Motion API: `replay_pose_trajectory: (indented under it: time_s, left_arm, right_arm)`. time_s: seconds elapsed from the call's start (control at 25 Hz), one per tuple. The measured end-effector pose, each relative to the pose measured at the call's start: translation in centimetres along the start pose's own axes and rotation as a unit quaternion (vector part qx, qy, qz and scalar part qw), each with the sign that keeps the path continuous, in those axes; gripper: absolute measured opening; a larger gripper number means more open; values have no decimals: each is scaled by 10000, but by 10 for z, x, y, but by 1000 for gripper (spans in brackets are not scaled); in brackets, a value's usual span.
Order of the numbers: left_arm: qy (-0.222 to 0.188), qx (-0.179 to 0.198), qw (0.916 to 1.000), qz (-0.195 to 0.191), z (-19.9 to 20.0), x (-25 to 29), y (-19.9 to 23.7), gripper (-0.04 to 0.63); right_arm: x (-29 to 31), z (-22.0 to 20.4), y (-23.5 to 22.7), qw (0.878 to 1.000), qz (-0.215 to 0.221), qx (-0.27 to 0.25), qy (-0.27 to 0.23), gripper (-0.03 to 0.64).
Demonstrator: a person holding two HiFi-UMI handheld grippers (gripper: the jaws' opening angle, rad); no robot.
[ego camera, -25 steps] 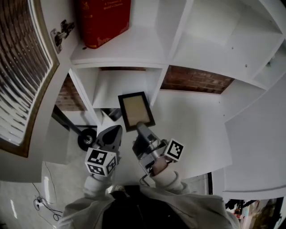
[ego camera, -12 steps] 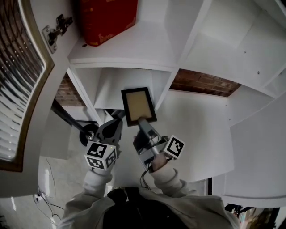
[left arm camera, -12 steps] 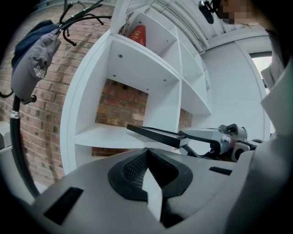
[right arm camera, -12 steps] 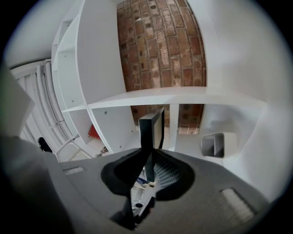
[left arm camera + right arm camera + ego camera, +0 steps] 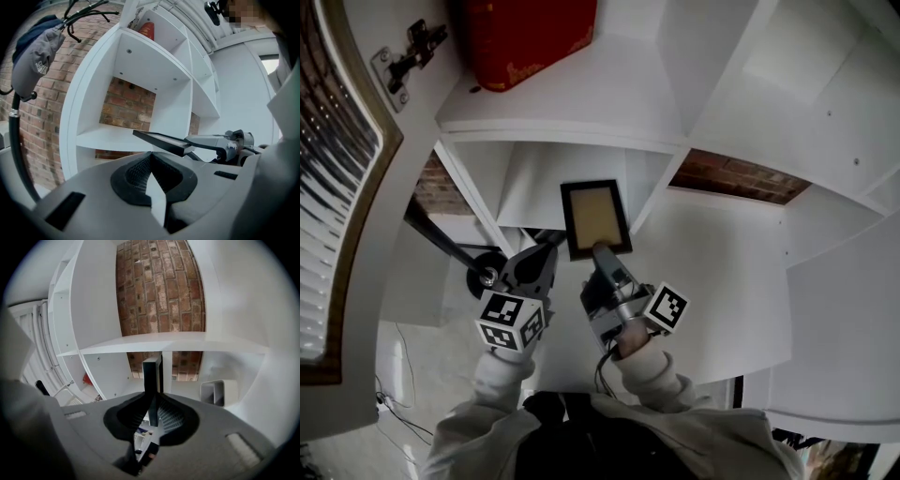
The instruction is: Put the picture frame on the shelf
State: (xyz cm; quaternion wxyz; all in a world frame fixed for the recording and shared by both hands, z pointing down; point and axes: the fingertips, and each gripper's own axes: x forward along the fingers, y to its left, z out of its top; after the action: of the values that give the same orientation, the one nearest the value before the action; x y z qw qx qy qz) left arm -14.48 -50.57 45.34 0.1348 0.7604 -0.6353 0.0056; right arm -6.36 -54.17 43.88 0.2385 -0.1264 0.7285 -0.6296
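Head view: I look down on one white shelf unit (image 5: 581, 103) with several open compartments. A red-brown brick wall (image 5: 731, 176) shows behind its backless bays. At the left edge of the unit's side stands one wood-framed panel (image 5: 356, 187), and near its top sits one metal hinge (image 5: 405, 49).

One red book (image 5: 530, 37) stands on the upper board, near that board's left front corner. It carries pale lettering on its cover, but I cannot read it from here.

I have two grippers in play. The left gripper (image 5: 546, 253) hovers in front of the shelf's lower bay, its jaws closed together with nothing between them; the left gripper view shows the pads meeting. The right gripper (image 5: 602, 255) is clamped narrowly on the near edge of the single picture frame (image 5: 595, 217).

That frame has a dark border and a plain tan face with no writing. It hangs in the air just in front of the bay below the red book's board, close beside the upright divider. I cannot tell whether it touches any board. In the right gripper view I see it edge-on, upright between the pads.

I count two marker cubes, the left marker cube (image 5: 511, 321) and the right marker cube (image 5: 667, 307), bearing black-and-white square patterns only.
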Motion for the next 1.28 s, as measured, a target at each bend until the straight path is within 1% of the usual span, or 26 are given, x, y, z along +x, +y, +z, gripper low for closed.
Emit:
replay_pose_trajectory:
  time_s: [0.56,1.16,1.28]
  left_arm:
    - [112,-37,9999,30,-7,12,2,3]
    - [146,-117,9996,219,-15,11,8,3]
    - [154,-128,9994,266,-16,9,9,3]
  right_arm:
    - [15,12,-6,9998,-14,-146,-119,67]
    - [24,20,-10,9998,-4,-79,-191,67]
    - [23,19,-10,9998,19,2,-197,69]
